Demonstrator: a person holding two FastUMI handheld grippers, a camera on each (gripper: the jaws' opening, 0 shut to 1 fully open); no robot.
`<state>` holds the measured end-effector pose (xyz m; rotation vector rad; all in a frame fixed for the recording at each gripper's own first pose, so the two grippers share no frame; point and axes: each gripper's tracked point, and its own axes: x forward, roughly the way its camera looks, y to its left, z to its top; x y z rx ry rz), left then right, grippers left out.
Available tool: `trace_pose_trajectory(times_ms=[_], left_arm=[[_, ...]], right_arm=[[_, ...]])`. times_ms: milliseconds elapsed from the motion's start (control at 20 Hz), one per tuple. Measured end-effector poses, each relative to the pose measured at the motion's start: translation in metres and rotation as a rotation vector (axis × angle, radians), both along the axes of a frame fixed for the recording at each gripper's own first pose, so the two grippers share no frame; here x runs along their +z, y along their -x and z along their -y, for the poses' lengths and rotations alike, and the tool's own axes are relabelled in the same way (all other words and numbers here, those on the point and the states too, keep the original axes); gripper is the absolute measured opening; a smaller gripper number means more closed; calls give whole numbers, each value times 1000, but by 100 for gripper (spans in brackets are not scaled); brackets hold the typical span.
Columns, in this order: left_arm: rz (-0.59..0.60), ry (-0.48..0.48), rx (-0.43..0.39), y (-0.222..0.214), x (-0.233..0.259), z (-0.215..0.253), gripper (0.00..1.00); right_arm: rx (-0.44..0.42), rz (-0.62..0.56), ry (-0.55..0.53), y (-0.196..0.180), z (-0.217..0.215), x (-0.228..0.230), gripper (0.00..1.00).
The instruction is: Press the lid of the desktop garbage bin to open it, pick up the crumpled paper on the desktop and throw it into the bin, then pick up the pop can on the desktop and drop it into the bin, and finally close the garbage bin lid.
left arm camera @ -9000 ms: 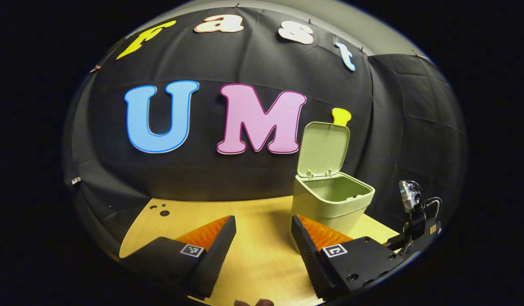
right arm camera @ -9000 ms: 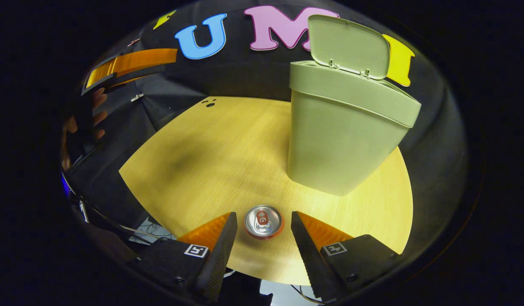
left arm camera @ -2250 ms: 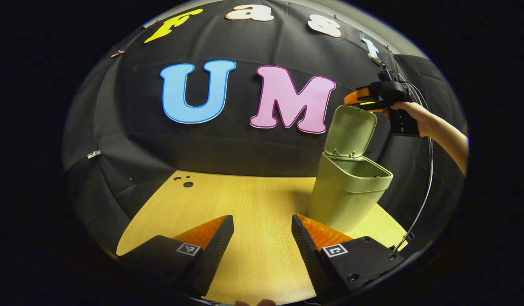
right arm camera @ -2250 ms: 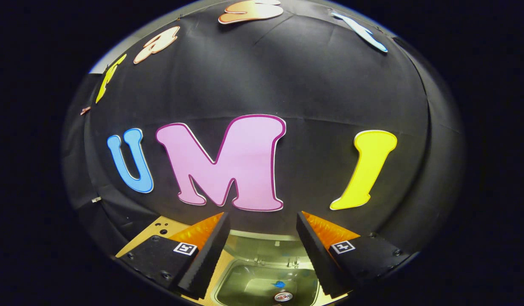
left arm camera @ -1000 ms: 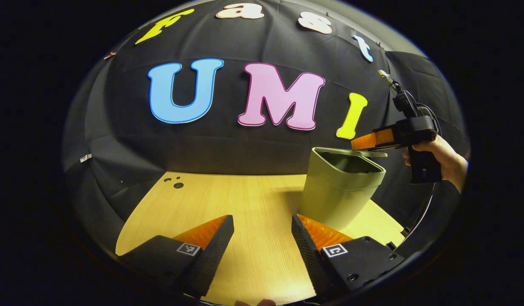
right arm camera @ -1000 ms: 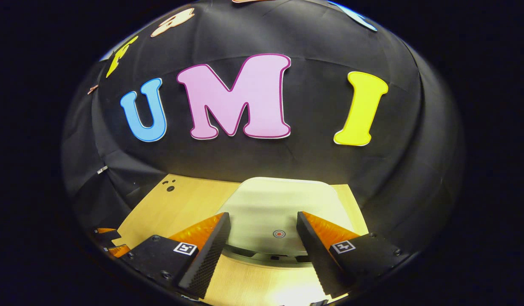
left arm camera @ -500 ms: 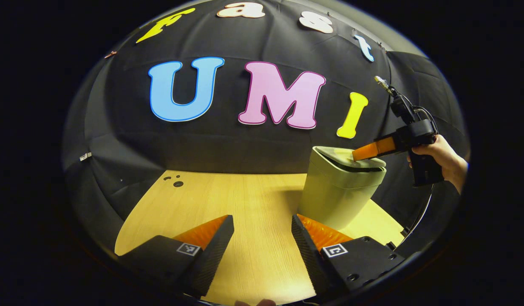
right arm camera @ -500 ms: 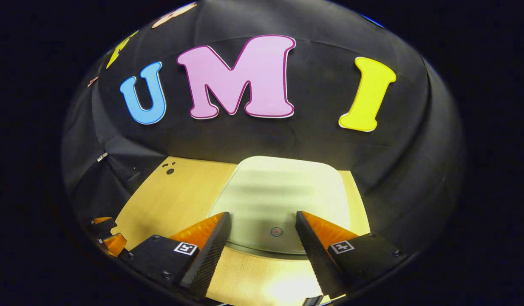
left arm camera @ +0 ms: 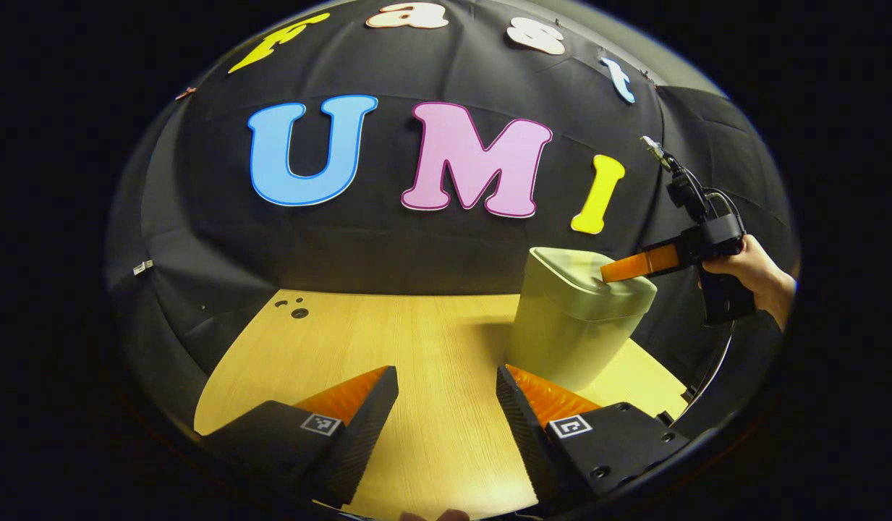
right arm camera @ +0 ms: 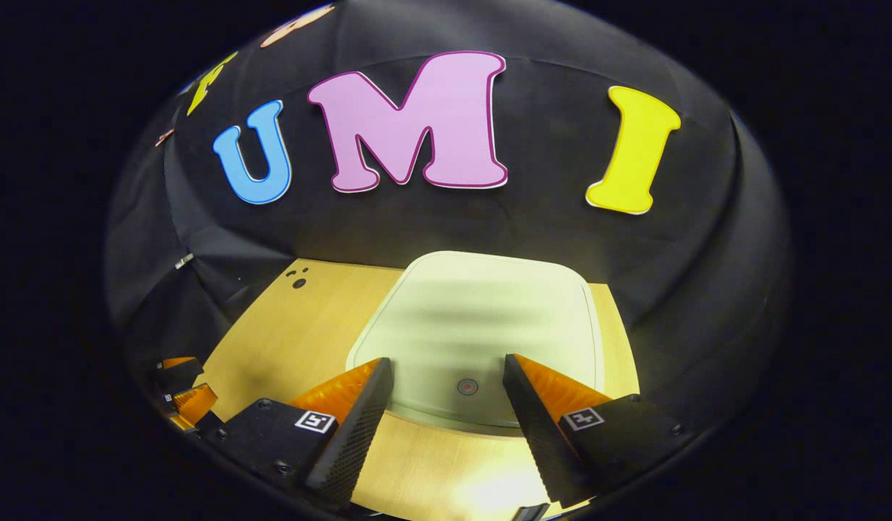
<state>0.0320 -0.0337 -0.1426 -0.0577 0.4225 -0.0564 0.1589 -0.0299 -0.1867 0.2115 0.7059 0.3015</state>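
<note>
**Bin lid down, both grippers empty**

Left gripper view: the left gripper hangs above the pale wooden tabletop, fingers spread apart, nothing between them. Right of it, the pale green plastic desktop bin stands on the table near the right edge, its lid lying flat on the rim. The right gripper, held by a hand, rests its fingertips on the lid's near edge.

Right gripper view: the fingers stand spread over the closed lid, with a small red dot between them. Crumpled paper and can are out of sight.
</note>
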Motion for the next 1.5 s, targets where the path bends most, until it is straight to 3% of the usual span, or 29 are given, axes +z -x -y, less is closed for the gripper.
trace_pose_trajectory(times_ms=[850, 1500], left_arm=[[7, -3, -8, -5, 3, 3, 89], [36, -28, -40, -15, 17, 13, 89]], right_arm=[[80, 15, 29, 14, -13, 8, 99], [81, 203, -62, 67, -25, 71, 99]])
